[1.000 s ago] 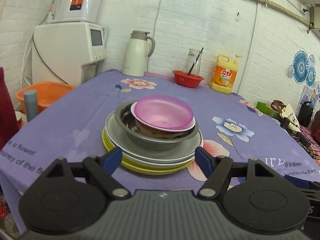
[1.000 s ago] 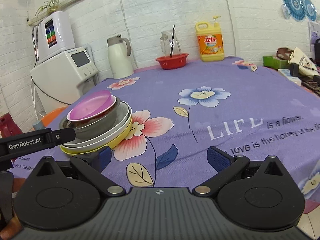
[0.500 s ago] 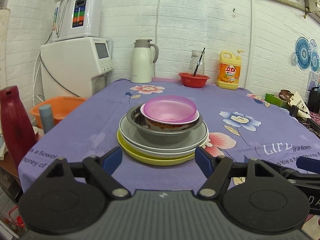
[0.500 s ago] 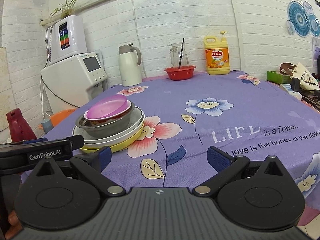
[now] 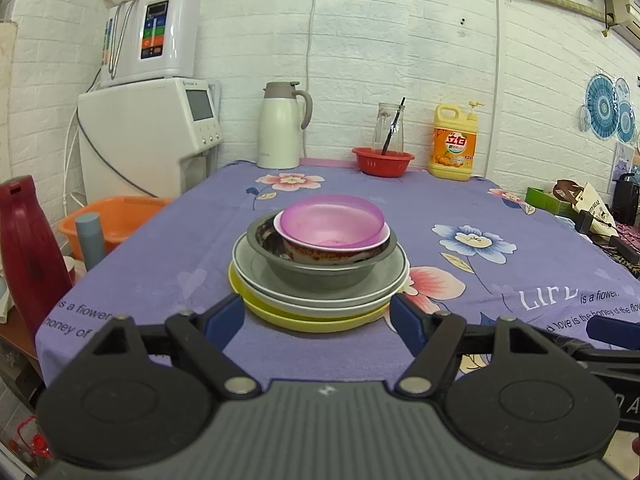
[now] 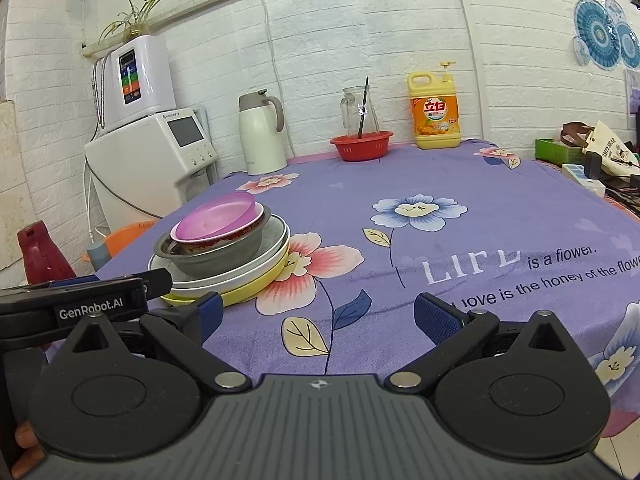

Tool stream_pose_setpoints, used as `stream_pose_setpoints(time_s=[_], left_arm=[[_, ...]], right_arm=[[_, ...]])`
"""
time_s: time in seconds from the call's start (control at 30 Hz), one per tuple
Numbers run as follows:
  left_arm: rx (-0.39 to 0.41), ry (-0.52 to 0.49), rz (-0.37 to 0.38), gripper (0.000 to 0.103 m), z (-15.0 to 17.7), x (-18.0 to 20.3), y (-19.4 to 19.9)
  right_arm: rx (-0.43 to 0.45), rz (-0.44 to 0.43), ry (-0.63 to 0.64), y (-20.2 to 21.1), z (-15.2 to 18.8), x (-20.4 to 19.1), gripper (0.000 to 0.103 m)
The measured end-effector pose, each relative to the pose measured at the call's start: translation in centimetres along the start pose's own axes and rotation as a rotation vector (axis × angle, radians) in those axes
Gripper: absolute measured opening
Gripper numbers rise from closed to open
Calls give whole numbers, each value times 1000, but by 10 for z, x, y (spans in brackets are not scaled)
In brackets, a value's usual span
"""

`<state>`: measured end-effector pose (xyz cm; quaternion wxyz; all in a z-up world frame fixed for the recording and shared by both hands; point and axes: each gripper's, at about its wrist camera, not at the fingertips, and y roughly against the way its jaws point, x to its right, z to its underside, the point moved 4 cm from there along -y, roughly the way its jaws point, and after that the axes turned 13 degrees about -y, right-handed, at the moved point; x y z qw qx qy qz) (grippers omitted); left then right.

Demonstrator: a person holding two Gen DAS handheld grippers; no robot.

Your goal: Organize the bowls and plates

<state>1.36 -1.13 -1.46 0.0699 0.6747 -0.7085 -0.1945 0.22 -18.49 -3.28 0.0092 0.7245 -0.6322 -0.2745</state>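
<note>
A stack stands on the purple flowered table [image 5: 460, 208]: a pink bowl [image 5: 331, 224] in a patterned bowl, in a steel bowl [image 5: 320, 276], on grey and white plates [image 5: 256, 276], on a yellow plate [image 5: 312, 322]. The stack also shows in the right wrist view, pink bowl [image 6: 218, 216] on top and yellow plate [image 6: 248, 290] at the bottom. My left gripper [image 5: 318, 318] is open and empty, just short of the stack's near edge. My right gripper [image 6: 316, 316] is open and empty, right of the stack.
At the table's far edge stand a white thermos jug [image 5: 280, 126], a red basket [image 5: 382, 160] with a glass jar, and a yellow detergent bottle [image 5: 454, 144]. A water dispenser [image 5: 152, 136], orange basin [image 5: 116, 216] and red bottle [image 5: 24, 248] are left of the table.
Both grippers have drawn back and levelled, so the stack looks smaller and farther. Both stay open. The stack has not moved.
</note>
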Motion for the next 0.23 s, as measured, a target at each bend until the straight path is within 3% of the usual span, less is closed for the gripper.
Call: stream_pose_setpoints(time_s=[0.23], left_arm=[[34, 6, -7, 73, -1, -3, 4]], right_arm=[[-6, -2, -6, -1, 2, 0, 103]])
